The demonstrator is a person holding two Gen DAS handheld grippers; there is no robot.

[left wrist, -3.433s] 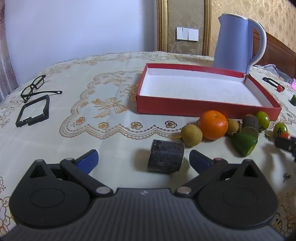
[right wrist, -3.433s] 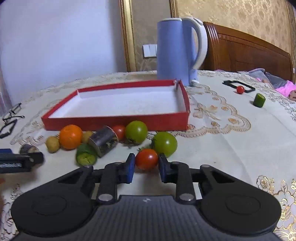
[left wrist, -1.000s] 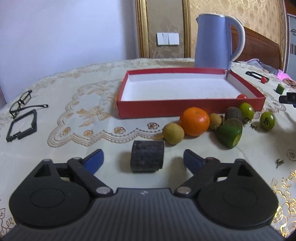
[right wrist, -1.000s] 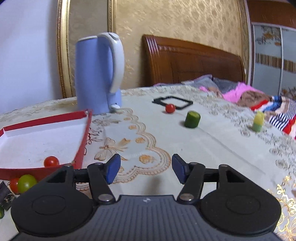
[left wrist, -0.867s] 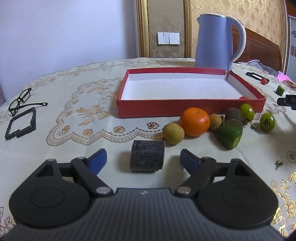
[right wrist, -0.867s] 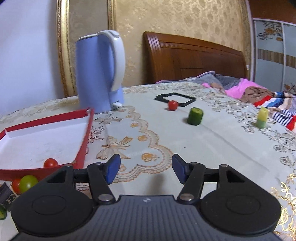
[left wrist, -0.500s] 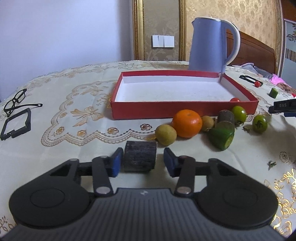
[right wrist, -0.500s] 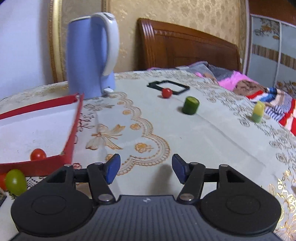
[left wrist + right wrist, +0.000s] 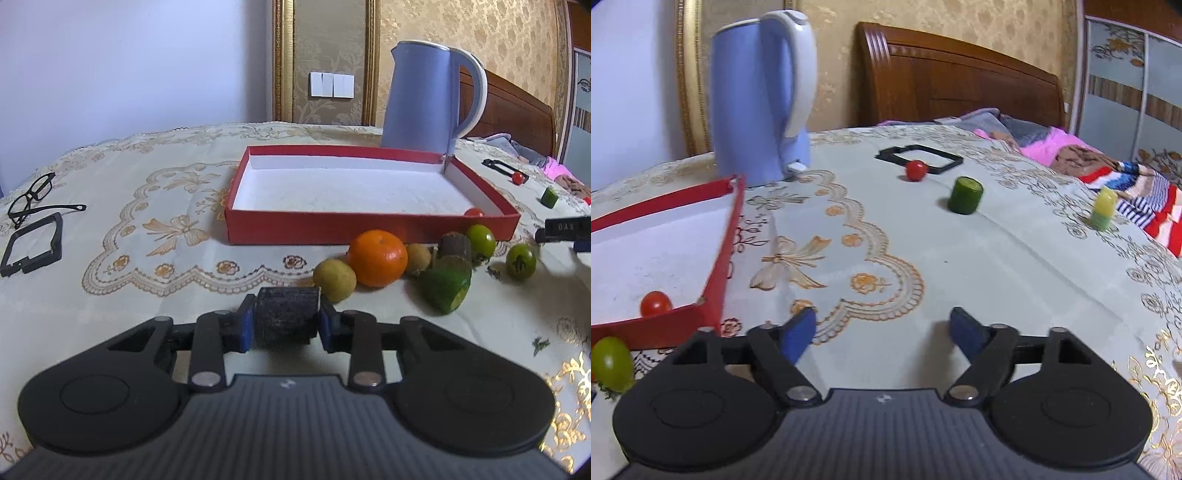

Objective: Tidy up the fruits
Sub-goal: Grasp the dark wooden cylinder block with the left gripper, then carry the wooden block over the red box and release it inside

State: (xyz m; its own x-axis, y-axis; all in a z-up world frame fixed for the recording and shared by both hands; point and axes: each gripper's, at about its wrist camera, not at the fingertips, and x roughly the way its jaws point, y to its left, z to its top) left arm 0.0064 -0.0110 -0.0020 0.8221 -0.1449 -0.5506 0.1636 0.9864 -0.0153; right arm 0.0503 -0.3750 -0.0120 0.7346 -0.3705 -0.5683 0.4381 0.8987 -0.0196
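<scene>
My left gripper (image 9: 283, 325) is closing on a dark, rough cylindrical chunk (image 9: 286, 317) that rests on the tablecloth; both blue pads press its ends. Behind it lie a yellow-green fruit (image 9: 334, 280), an orange (image 9: 377, 257), a cut green piece (image 9: 447, 286) and green tomatoes (image 9: 521, 260). The red tray (image 9: 369, 227) holds one red tomato (image 9: 655, 302) in its near right corner. My right gripper (image 9: 882, 332) hangs over bare tablecloth, its jaws opening with nothing between them. Farther off lie a red tomato (image 9: 916, 170), a green cylinder (image 9: 965, 195) and a yellow-green piece (image 9: 1102, 212).
A blue kettle (image 9: 424, 99) stands behind the tray. Glasses (image 9: 35, 197) and a black frame (image 9: 31, 249) lie at the left. Another black frame (image 9: 918, 158) lies beyond the right gripper. Bedding (image 9: 1089, 158) and a wooden headboard (image 9: 953, 77) border the table's far right.
The left jaws have gone from wide apart to pressed against the dark chunk. The right jaws have spread wider and that view has swung slightly.
</scene>
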